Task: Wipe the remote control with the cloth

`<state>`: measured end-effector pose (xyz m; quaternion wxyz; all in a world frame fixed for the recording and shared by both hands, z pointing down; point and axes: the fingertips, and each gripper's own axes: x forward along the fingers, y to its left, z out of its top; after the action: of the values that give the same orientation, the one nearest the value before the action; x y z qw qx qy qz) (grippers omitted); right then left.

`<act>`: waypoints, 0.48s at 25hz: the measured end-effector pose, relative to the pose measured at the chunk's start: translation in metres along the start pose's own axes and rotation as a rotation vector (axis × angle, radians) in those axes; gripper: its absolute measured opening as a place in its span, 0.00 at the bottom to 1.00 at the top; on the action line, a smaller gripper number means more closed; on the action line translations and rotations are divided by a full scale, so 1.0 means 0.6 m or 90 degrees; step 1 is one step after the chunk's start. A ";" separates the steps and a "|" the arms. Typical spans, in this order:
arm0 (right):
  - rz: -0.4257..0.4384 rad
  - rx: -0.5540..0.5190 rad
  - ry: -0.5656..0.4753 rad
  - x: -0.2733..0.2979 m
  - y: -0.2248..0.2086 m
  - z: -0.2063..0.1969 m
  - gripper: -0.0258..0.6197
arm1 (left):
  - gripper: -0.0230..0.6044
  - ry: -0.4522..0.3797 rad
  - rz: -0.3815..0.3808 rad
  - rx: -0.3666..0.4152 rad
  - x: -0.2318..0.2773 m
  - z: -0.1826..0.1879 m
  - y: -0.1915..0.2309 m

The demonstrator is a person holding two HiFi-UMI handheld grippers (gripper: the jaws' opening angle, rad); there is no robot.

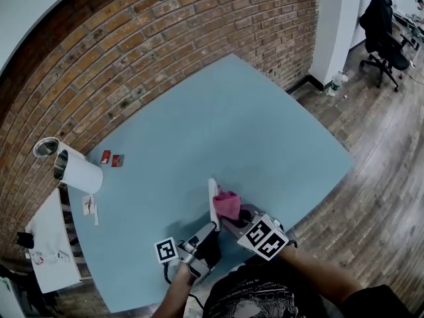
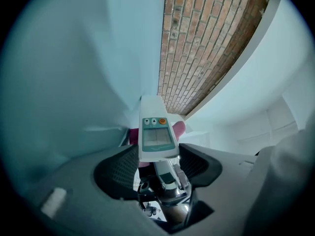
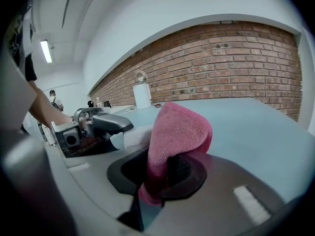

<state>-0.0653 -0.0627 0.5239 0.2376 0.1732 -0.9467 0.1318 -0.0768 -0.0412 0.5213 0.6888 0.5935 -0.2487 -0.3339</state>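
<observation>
You hold two grippers, left gripper (image 1: 209,229) and right gripper (image 1: 233,218); one remote (image 1: 212,201); one cloth (image 1: 227,204). One table (image 1: 252,124) bears two red items (image 1: 105,156), one white roll (image 1: 81,171). On the floor: one chair (image 1: 384,25), one bottle (image 1: 336,83).

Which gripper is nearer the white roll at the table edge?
Left. The left gripper, holding the remote control, is on the side of the white roll; the right gripper, holding the cloth, is farther off.

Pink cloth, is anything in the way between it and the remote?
No, nothing visible is in the way. The pink cloth, pinched in the right gripper, looks pressed right against the remote control, which the left gripper holds above the blue table.
</observation>
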 end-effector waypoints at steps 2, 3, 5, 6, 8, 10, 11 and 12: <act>0.005 -0.003 -0.002 -0.006 0.007 0.000 0.14 | 0.43 -0.006 -0.004 -0.002 0.003 0.003 0.000; 0.007 -0.004 -0.004 -0.008 0.010 0.000 0.14 | 0.43 -0.009 -0.006 -0.004 0.004 0.004 0.000; 0.010 -0.004 -0.006 -0.013 0.015 0.001 0.14 | 0.43 -0.013 -0.011 -0.008 0.007 0.006 -0.002; 0.012 -0.004 -0.008 -0.016 0.017 0.002 0.14 | 0.43 -0.015 -0.013 -0.010 0.008 0.007 -0.003; 0.016 -0.005 -0.011 -0.020 0.022 0.004 0.14 | 0.43 -0.020 -0.017 -0.013 0.010 0.010 -0.003; 0.021 -0.006 -0.015 -0.026 0.027 0.006 0.14 | 0.43 -0.026 -0.022 -0.015 0.012 0.012 -0.004; 0.023 -0.007 -0.017 -0.028 0.029 0.007 0.14 | 0.43 -0.029 -0.023 -0.016 0.014 0.013 -0.004; 0.025 -0.008 -0.019 -0.031 0.031 0.009 0.14 | 0.43 -0.032 -0.025 -0.016 0.015 0.014 -0.004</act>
<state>-0.0595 -0.0425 0.5072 0.2221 0.1547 -0.9542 0.1278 -0.0776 -0.0535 0.5200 0.6833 0.5808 -0.2499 -0.3651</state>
